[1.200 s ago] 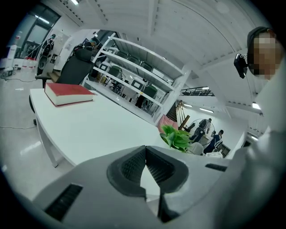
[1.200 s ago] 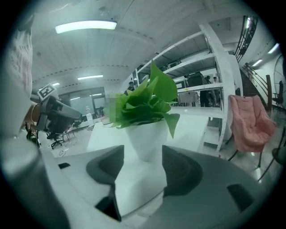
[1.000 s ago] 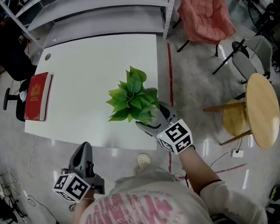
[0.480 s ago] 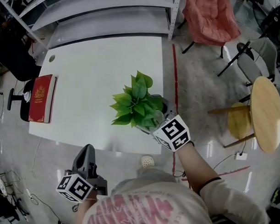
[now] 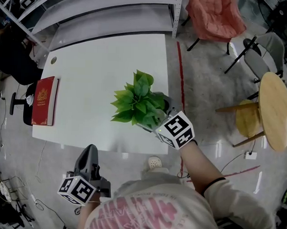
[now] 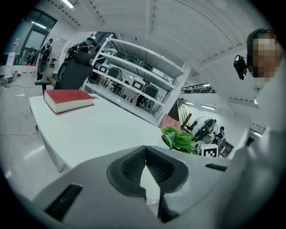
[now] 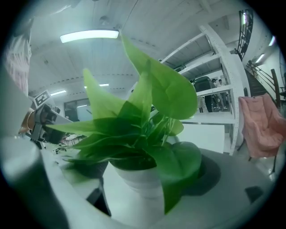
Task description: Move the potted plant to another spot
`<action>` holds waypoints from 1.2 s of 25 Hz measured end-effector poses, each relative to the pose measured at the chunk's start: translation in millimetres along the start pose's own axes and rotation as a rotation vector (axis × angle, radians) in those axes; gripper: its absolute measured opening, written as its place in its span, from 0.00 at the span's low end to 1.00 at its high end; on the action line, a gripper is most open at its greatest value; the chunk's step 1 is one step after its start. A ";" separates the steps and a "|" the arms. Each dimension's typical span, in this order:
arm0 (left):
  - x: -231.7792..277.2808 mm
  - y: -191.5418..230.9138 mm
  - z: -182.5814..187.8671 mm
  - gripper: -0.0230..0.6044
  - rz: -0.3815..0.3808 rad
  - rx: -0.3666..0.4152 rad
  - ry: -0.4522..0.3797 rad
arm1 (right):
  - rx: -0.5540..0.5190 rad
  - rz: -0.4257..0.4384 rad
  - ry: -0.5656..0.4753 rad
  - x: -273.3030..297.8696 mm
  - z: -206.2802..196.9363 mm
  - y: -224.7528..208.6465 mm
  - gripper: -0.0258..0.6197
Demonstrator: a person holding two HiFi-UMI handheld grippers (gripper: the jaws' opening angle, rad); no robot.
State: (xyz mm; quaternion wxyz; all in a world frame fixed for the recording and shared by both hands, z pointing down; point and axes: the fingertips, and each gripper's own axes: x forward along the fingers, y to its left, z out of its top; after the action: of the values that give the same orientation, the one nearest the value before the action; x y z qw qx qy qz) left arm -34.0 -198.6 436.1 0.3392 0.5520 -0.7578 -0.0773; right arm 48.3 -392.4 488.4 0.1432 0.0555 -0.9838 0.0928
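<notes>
Potted plant (image 5: pixel 138 102) stands mid-frame near the table's (image 5: pixel 88 77) right edge, between the widely spread jaws of the right gripper (image 5: pixel 156 118). At lower left, the left gripper (image 5: pixel 89 152) has its jaws pressed together, empty.

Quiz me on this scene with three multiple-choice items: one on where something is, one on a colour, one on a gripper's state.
1. Where is the red book?
A. at the left edge of the table
B. on the round wooden table
C. on the shelf
2. What colour is the pot?
A. black
B. white
C. red
3. The left hand-held gripper is:
A. wide open
B. clamped on the book
C. shut, empty

Answers:
1 A: the head view shows it there.
2 B: the right gripper view shows it white.
3 C: its pads meet with nothing between.
</notes>
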 end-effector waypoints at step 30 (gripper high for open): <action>-103.5 145.5 82.2 0.04 -0.079 -0.094 -0.174 | 0.060 -0.115 0.008 61.2 50.8 141.7 0.79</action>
State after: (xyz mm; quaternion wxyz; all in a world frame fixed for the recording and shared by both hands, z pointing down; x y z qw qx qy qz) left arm -180.8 -72.6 400.9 0.2943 0.5563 -0.7575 -0.1735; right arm -43.0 -269.1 434.7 0.1506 0.1161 -0.9751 0.1143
